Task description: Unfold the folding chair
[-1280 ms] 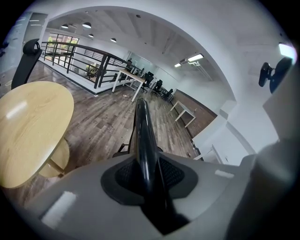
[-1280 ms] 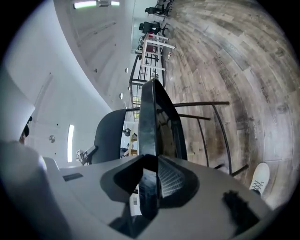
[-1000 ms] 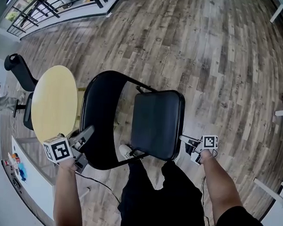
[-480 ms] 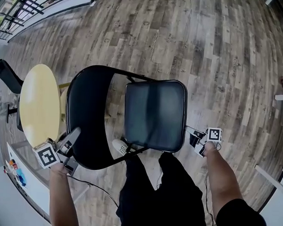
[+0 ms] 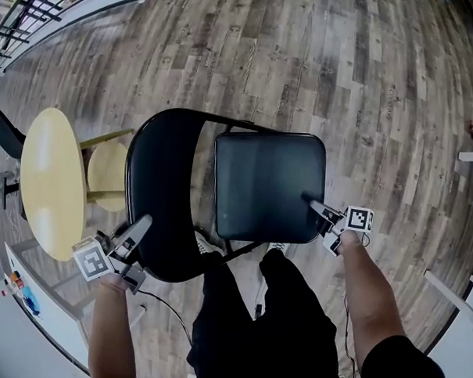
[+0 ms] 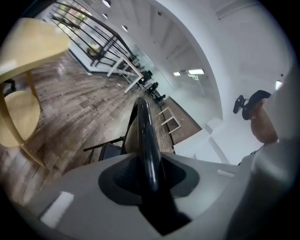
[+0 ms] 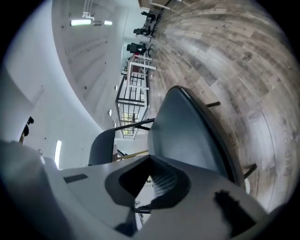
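Note:
The black folding chair stands before me on the wood floor, its curved backrest (image 5: 155, 181) at left and its padded seat (image 5: 264, 182) at right, nearly flat. My left gripper (image 5: 141, 225) sits at the backrest's near rim. In the left gripper view the black frame tube (image 6: 145, 136) runs between the jaws, which are opening around it without pressing on it. My right gripper (image 5: 310, 202) is shut, with nothing between its jaws. Its tip rests on the seat's near right corner, and the seat (image 7: 187, 131) rises just beyond it in the right gripper view.
A round yellow table (image 5: 53, 180) and a yellow stool (image 5: 108, 175) stand close to the chair's left. The person's black-trousered legs (image 5: 254, 318) and a white shoe (image 5: 205, 242) are under the chair's near side. White furniture legs (image 5: 451, 299) stand at right.
The seat has swung down and looks wider and flatter. Both grippers have sunk. The right gripper has moved from beside the seat's right edge onto its top.

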A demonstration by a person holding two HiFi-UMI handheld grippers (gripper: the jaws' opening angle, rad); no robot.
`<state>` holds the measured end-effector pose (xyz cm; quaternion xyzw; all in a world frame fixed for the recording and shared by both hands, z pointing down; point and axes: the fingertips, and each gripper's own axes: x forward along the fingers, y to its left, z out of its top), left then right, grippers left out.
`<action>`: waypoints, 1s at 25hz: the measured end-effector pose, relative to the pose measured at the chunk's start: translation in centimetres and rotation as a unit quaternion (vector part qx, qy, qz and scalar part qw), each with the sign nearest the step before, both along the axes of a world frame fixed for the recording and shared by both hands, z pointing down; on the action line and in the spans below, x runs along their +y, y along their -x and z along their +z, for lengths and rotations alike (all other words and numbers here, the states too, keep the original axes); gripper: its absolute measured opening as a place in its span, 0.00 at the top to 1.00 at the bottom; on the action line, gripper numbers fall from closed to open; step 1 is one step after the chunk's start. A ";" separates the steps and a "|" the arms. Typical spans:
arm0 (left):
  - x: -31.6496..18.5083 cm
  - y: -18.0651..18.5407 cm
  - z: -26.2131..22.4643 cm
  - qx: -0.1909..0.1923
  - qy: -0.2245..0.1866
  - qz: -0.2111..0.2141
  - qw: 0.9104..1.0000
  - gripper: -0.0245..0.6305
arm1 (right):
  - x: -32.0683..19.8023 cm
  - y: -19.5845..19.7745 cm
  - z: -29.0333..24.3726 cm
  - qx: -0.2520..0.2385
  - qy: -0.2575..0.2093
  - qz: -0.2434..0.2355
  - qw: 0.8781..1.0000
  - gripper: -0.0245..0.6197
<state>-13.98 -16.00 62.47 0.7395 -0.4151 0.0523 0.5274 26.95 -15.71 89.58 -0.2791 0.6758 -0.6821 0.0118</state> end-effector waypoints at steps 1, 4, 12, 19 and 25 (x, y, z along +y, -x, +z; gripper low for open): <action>-0.5 -0.6 -0.1 -0.001 -0.001 0.002 1.000 0.79 | -0.2 0.4 0.2 0.009 0.019 0.010 1.000 0.96; -0.7 -1.3 -0.2 0.017 0.006 -0.001 1.000 0.79 | -1.5 -0.4 1.0 0.012 0.037 0.063 0.997 0.96; -0.3 -0.6 0.6 0.049 0.009 -0.013 0.999 0.77 | 0.6 -1.5 1.7 -0.010 0.041 0.091 0.995 0.96; -0.4 -1.2 0.7 0.105 0.025 -0.015 0.994 0.73 | 2.1 -2.5 1.1 0.026 0.064 0.094 0.993 0.96; -0.3 -1.1 0.8 0.096 0.030 -0.021 0.995 0.74 | 2.0 -2.1 -1.2 -0.007 0.049 0.096 0.994 0.96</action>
